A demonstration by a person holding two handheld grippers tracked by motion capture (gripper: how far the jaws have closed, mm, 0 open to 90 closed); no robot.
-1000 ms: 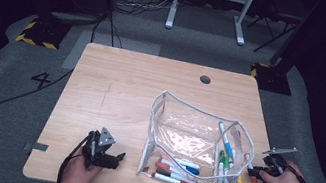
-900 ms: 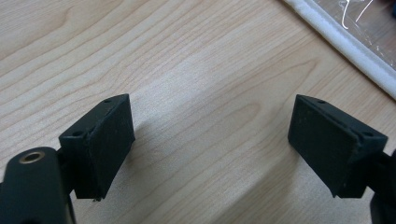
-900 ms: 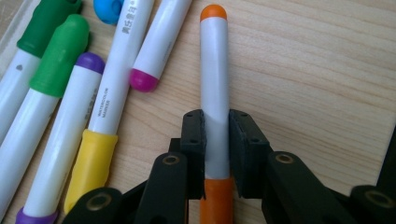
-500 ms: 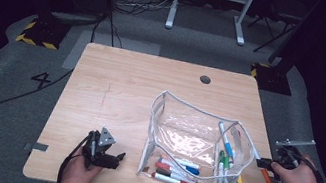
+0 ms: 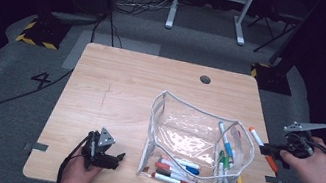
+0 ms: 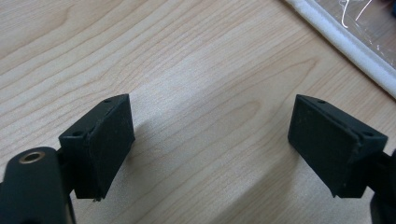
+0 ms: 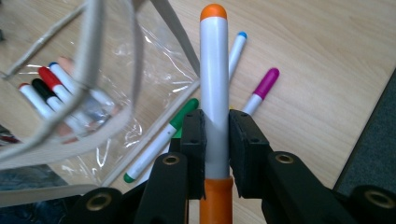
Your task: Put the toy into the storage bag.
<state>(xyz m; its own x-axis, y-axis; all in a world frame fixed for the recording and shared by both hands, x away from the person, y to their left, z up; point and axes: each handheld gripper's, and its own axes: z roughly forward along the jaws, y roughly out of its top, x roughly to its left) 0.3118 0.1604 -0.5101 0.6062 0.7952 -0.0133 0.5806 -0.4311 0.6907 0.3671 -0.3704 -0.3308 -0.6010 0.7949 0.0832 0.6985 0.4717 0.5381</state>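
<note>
A white marker with orange ends (image 7: 214, 79) stands between the pads of my right gripper (image 7: 215, 140), which is shut on its barrel. In the high view that orange marker (image 5: 258, 139) hangs above the table's right edge in my right gripper (image 5: 266, 149), just right of a clear zip pouch (image 5: 193, 137). Several markers (image 5: 176, 172) lie at the pouch's near side, and green, blue and purple ones (image 5: 224, 166) at its right end. My left gripper (image 5: 119, 157) rests on the table near the front edge, left of the pouch. Its jaws (image 6: 210, 144) stand open over bare wood.
The wooden table (image 5: 125, 95) has a round cable hole (image 5: 205, 79) at the back. A green marker (image 7: 161, 137), a blue-tipped one (image 7: 236, 49) and a magenta one (image 7: 261, 91) lie below my right gripper. The pouch's white rim (image 6: 345, 39) is close by my left gripper.
My right gripper has risen from the table beside the pouch, carrying the orange marker up with it. The left gripper has stayed where it was.
</note>
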